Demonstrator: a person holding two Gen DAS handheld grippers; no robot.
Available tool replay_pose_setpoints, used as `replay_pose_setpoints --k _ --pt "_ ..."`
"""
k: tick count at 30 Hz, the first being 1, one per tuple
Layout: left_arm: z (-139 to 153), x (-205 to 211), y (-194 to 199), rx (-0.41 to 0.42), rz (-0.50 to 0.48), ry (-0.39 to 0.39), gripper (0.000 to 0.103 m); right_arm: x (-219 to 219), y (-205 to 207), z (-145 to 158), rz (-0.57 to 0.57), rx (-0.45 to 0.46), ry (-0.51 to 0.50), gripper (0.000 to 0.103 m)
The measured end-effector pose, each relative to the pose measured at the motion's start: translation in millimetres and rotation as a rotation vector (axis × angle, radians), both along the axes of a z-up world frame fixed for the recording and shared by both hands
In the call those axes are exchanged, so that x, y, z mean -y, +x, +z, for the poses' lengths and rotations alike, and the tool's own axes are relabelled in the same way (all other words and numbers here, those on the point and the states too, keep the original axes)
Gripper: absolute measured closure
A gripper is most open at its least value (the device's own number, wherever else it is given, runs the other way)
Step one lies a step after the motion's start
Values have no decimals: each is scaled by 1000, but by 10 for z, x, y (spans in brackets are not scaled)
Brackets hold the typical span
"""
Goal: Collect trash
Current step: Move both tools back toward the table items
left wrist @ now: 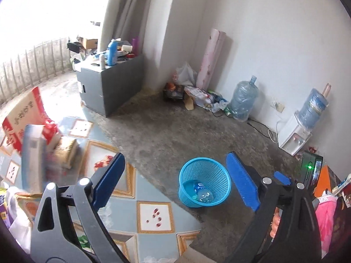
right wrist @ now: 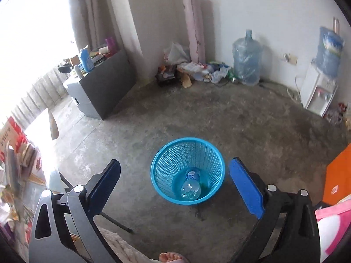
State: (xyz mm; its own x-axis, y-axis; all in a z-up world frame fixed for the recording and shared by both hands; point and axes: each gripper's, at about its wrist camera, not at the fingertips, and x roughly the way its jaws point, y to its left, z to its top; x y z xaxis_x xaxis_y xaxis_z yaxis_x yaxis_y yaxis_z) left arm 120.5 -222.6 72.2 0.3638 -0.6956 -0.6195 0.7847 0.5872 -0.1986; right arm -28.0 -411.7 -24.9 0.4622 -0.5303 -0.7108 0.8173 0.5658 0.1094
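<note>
Far left in your left wrist view stands a red and tan cardboard carton (left wrist: 20,118) printed with dark characters too tilted and blurred for you to read; a grey flat box (left wrist: 33,157) in front of it is smeared. Both rest on a patterned tabletop with gold-framed tiles (left wrist: 153,217), which only this view shows fully. Your right wrist view catches just the carton's edge, plus thin dark table legs and a bare foot in a sandal (right wrist: 172,258) at the bottom.

Further back, a grey cabinet (left wrist: 109,87) carries a blue detergent bottle (left wrist: 112,52) with an unreadable label.

Your left gripper (left wrist: 175,179) is spread wide, holding nothing; its blue pads frame the floor. Between them sits the blue plastic mesh wastebasket (left wrist: 205,182), upright on the concrete floor. Inside lies a clear plastic bottle with a blue label (left wrist: 203,194); the label's print shows better from the right wrist, yet stays illegible.

Your right gripper (right wrist: 175,179) is likewise wide apart and empty, hanging above the basket.

Against the back wall lean a pink roll (left wrist: 210,59) and a litter pile (left wrist: 197,96), then a clear water jug (left wrist: 243,98), then a white dispenser topped with a blue jug (left wrist: 296,135).

At the far right, only the left wrist view shows a black device with a green light (left wrist: 310,166).
</note>
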Motion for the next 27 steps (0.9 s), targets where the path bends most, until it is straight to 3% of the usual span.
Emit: replay_pose_setpoints --k 6,8,11,16,19,27 --pt "195 -1007 24 41 187 -18 12 -545 172 413 124 -49 -191 6" --pt "263 -1414 20 63 273 -26 11 -728 207 535 197 -21 -222 6" --pt "362 -2066 15 101 406 -41 11 -953 275 706 323 96 -232 6" --pt "506 -3011 -33 144 605 -70 11 -1324 560 876 548 237 -164 6" --pt "507 -3436 -46 146 684 -84 11 -1601 811 938 647 266 -98 6" --pt "158 -3853 -3 106 747 -54 12 -2430 1295 972 853 280 43 10"
